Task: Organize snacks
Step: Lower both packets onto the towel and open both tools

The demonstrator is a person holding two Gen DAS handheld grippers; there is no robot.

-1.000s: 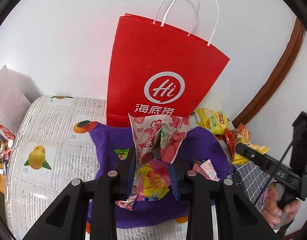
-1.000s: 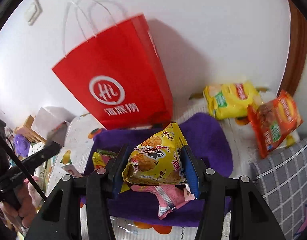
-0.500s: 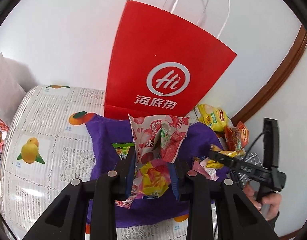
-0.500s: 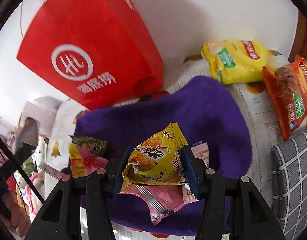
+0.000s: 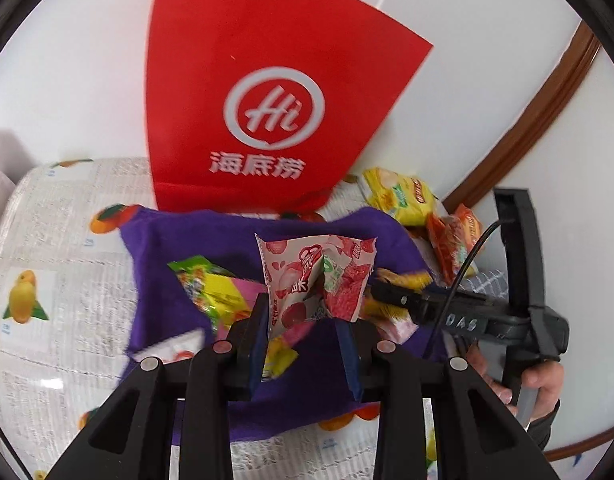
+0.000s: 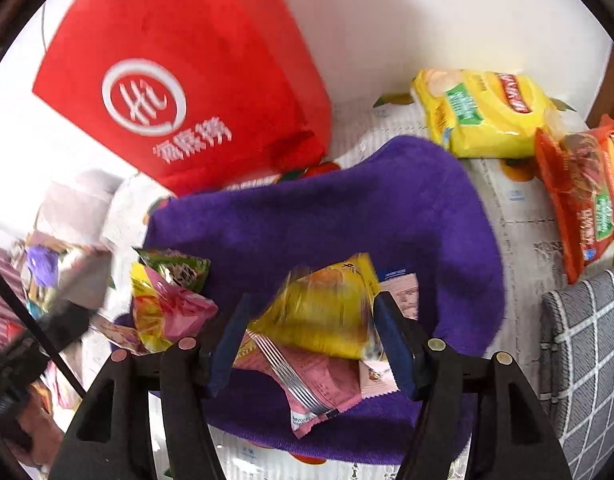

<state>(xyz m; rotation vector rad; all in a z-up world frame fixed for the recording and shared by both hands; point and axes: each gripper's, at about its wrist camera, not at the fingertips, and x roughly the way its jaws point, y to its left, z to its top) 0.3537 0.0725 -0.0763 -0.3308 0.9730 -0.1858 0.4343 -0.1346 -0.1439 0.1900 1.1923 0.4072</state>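
Observation:
My left gripper point(image 5: 303, 320) is shut on a pink-and-white strawberry snack packet point(image 5: 315, 276), held upright above the purple cloth point(image 5: 211, 240). My right gripper point(image 6: 311, 332) hangs low over the same purple cloth point(image 6: 387, 208). Its jaws are opening. A yellow snack packet point(image 6: 327, 312) lies blurred between them, loose from the left pad. Under it rests a pink packet point(image 6: 319, 388). A green, yellow and pink pile of packets point(image 6: 167, 304) lies at the cloth's left edge. The right gripper point(image 5: 447, 308) also shows in the left wrist view, held by a hand point(image 5: 539, 384).
A red paper bag point(image 5: 267, 100) stands against the white wall behind the cloth. A yellow chips bag point(image 6: 483, 116) and an orange chips bag point(image 6: 587, 200) lie to the right. A grey checked cushion point(image 6: 587, 360) borders the fruit-print tablecloth point(image 5: 59, 240).
The right gripper has sunk towards the purple cloth and its jaws have widened, letting the yellow packet slip. The left gripper has come lower and closer, still holding the strawberry packet.

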